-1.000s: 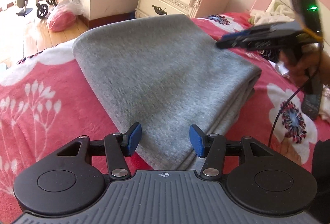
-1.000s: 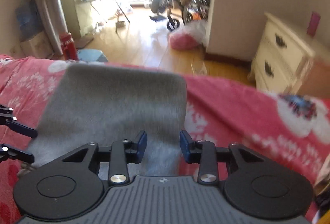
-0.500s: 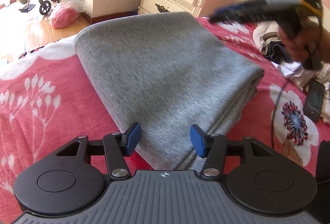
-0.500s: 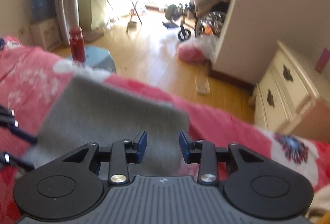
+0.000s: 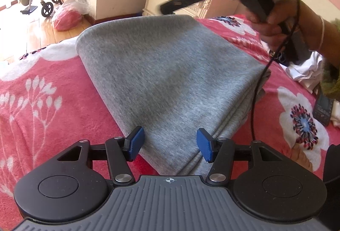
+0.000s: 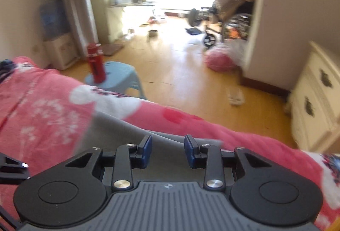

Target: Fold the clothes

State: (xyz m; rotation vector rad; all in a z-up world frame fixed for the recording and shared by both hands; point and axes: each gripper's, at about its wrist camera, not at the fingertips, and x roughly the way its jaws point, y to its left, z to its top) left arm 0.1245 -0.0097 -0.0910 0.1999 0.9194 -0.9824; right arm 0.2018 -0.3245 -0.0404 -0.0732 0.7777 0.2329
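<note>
Grey knit garment: a soft grey jersey garment (image 5: pixel 170 73) lies folded into a thick rectangle with several layers stacked, flat on the bed, its layered edges facing the near right.
Fold state: it already lies as a folded piece; one moment cannot tell whether a further fold is meant or the job on it is over.
Left tongs: the black left tongs with blue pads (image 5: pixel 170 143) hang just over the garment's near corner, spread wide, gripping nothing.
Right tongs: the black right tongs with blue pads (image 6: pixel 167 151) are also parted and empty, lifted above the far side of the garment and pointing toward the room; the view is motion-blurred.
Right hand: the person's hand (image 5: pixel 276 18) holds that tool high over the right edge.
Black cable: a thin black cable (image 5: pixel 254 103) dangles from the raised tool and crosses the garment's right-hand corner.
Risk, cable: I judge the cable could drag or flip the top layers if the tool swings, spoiling the stack.
Risk, pinch: closing on the near corner may catch only the upper layers, so a lift would peel the fold open.
Risk, bedding: the red floral plush blanket (image 5: pixel 42 86) is soft, so a low grab could take it too.
Nearby: crumpled white cloth (image 5: pixel 306 73) lies just right of the garment and could get tangled in.
</note>
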